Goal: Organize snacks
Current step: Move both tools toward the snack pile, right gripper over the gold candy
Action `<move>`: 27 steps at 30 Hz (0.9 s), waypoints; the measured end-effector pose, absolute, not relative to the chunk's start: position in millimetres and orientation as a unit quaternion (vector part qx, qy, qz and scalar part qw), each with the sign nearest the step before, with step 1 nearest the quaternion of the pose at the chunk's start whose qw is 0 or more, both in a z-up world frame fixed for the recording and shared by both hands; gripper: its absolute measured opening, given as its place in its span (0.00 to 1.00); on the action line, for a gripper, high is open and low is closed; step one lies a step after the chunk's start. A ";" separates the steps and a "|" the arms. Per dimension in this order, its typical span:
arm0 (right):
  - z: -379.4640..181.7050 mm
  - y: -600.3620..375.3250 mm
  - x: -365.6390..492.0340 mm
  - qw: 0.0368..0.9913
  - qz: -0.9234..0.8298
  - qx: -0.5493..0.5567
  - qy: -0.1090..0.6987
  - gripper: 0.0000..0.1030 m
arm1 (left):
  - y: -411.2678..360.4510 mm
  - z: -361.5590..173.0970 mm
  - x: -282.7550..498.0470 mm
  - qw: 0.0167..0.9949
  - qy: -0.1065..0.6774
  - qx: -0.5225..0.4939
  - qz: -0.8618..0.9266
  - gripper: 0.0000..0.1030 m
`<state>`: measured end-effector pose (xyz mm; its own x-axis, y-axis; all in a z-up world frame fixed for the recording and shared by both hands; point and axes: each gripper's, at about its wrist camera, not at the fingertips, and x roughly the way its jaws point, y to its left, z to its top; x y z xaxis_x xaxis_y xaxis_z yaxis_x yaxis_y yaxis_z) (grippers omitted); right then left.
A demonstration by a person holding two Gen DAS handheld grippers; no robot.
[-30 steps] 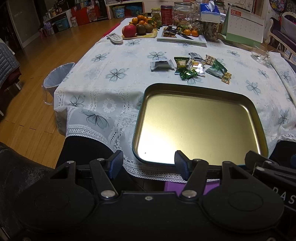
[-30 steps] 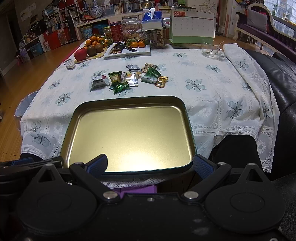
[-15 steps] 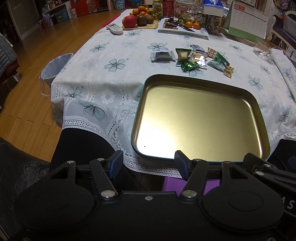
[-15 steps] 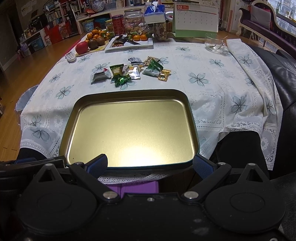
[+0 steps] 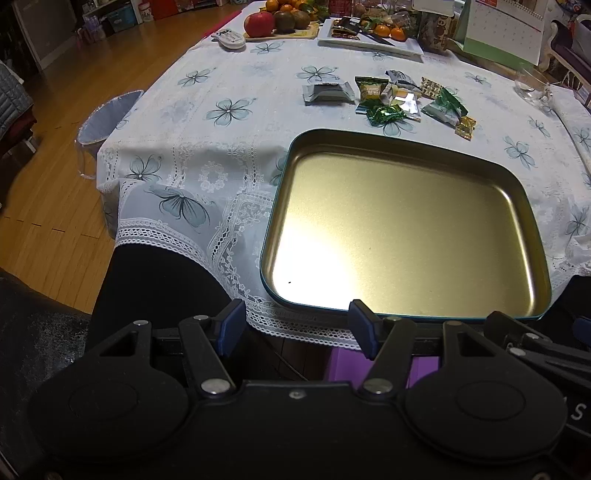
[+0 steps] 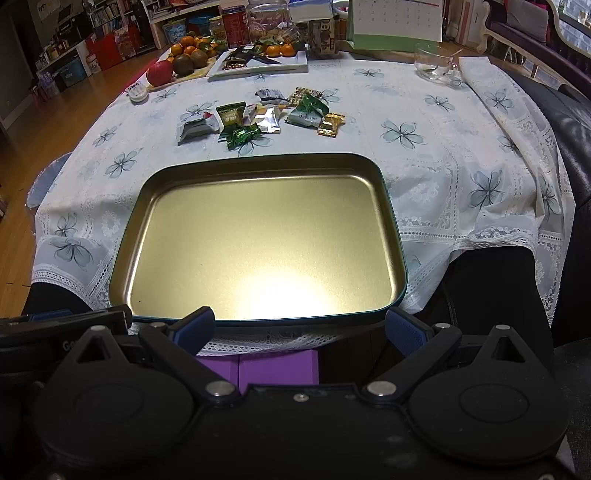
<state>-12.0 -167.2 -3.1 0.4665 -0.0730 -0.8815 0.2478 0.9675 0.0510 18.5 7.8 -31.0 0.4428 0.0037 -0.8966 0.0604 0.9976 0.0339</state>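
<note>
A gold metal tray [image 5: 524, 206] [image 6: 380, 177] with a teal rim lies empty at the near edge of the table. Beyond it sits a cluster of several wrapped snacks [image 5: 391, 99] [image 6: 258, 114]: a silver pack [image 5: 327, 92], green packs, a green twisted candy [image 6: 242, 134] and a gold candy [image 6: 330, 123]. My left gripper [image 5: 295, 326] is open and empty, just short of the tray's near left edge. My right gripper [image 6: 301, 326] is open and empty at the tray's near edge.
A floral tablecloth [image 6: 443, 155] covers the table. At the far end stand a fruit board [image 5: 280, 22], a white plate [image 6: 258, 62], jars, a calendar [image 6: 395, 22] and a glass cup [image 6: 432, 66]. A bin [image 5: 107, 122] stands on the floor at left.
Both grippers have moved forward and tilted down toward the table; the tray and snacks look closer. Jaws stay open. Nothing on the table has moved.
</note>
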 end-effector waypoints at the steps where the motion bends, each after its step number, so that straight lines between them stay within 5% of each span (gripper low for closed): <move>1: -3.6 -167.2 -10.4 0.852 -0.093 0.084 0.509 1.00 | 7.1 -31.1 19.2 0.850 0.526 0.030 -0.017 0.63; 10: -17.6 -188.4 25.9 0.828 -0.074 0.103 0.547 0.91 | 9.3 -25.3 48.5 0.867 0.497 0.021 -0.009 0.62; 19: 4.8 -224.7 97.1 0.879 -0.142 0.049 0.452 0.91 | 10.8 -11.3 111.8 0.888 0.459 0.036 0.017 0.62; 27: -12.7 -248.1 170.1 0.875 -0.117 0.076 0.463 0.91 | 5.2 -25.5 178.1 0.874 0.486 0.031 0.004 0.62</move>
